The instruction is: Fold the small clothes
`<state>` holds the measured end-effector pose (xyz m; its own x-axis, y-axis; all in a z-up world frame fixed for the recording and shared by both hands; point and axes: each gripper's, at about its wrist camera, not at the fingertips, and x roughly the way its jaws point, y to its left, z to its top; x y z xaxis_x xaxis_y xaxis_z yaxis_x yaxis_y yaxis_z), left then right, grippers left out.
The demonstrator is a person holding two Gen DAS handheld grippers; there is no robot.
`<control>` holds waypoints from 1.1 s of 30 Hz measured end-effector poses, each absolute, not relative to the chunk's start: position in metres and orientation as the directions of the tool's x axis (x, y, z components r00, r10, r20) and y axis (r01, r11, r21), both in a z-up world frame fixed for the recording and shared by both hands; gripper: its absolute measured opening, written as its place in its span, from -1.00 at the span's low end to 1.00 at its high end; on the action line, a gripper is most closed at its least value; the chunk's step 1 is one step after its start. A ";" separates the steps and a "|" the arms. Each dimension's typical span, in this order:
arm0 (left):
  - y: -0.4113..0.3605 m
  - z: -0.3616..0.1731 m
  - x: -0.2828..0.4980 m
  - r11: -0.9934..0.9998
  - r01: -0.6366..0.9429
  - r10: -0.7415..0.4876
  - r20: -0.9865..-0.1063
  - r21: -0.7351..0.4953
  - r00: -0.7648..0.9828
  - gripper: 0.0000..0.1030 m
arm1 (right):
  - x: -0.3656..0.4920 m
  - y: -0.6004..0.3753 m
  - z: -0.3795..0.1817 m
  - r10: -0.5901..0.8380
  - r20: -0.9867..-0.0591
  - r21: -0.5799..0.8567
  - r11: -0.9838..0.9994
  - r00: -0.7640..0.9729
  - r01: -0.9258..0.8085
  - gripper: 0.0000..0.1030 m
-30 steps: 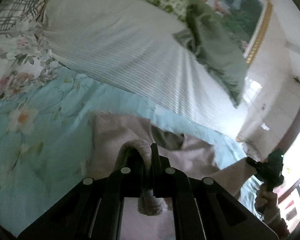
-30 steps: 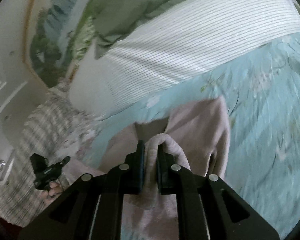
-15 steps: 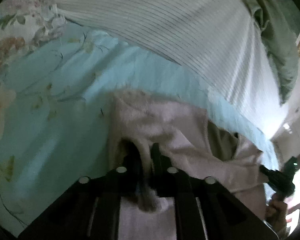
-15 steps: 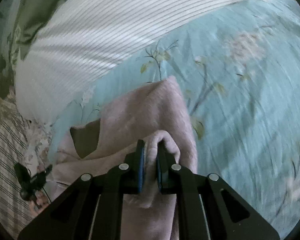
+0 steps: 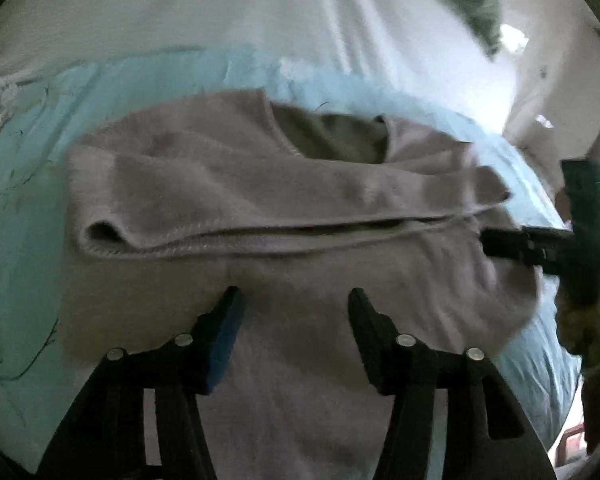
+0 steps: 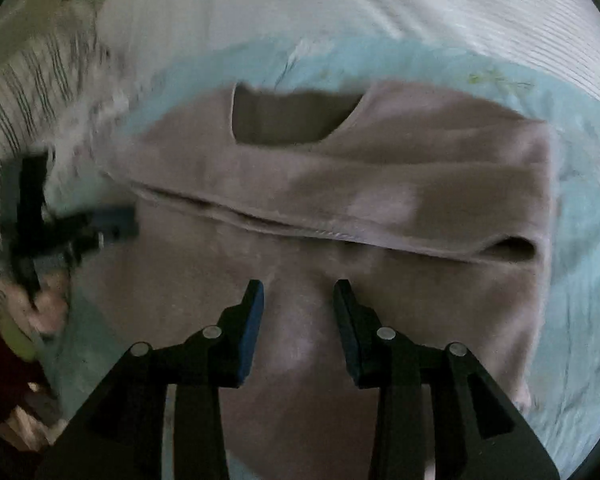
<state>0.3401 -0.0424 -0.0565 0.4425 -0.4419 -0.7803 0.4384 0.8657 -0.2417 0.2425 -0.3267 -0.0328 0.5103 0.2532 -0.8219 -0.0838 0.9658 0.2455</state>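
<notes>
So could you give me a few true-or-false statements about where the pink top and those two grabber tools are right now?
1. The pink top lies folded over on the light blue floral bedsheet. True.
2. The left gripper is clamped on a bunch of fabric. False: its jaws stand apart, just opened, with nothing pinched between them.
3. The right gripper is open above the top. True; it too has just let go.
4. The top's neck opening faces the grippers. False: it lies on the far side, towards the white striped bedding.
5. The top hangs in the air. False: it rests on the bed.
</notes>
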 end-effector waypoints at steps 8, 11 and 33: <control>-0.043 -0.047 0.428 0.943 0.305 -0.287 -0.797 -0.136 0.532 -0.04 | 0.296 -0.399 -0.012 0.000 -0.770 0.166 0.966 0.638 0.200 -0.26; -0.021 -0.032 0.460 0.971 0.173 -0.237 -0.770 -0.167 0.592 0.08 | 0.296 -0.432 0.002 -0.060 -0.709 0.242 0.915 0.703 0.323 -0.26; 0.054 -0.061 0.209 0.814 0.050 -0.487 -0.632 -0.579 0.603 0.44 | 0.123 -0.327 -0.027 0.197 -0.619 0.513 0.835 0.761 0.200 0.00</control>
<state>0.2091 0.0538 -0.0607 0.6033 -0.4865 -0.6320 0.0498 0.8138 -0.5790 0.1230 -0.3274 -0.0275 0.7606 0.1973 -0.6185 0.2002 0.8350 0.5126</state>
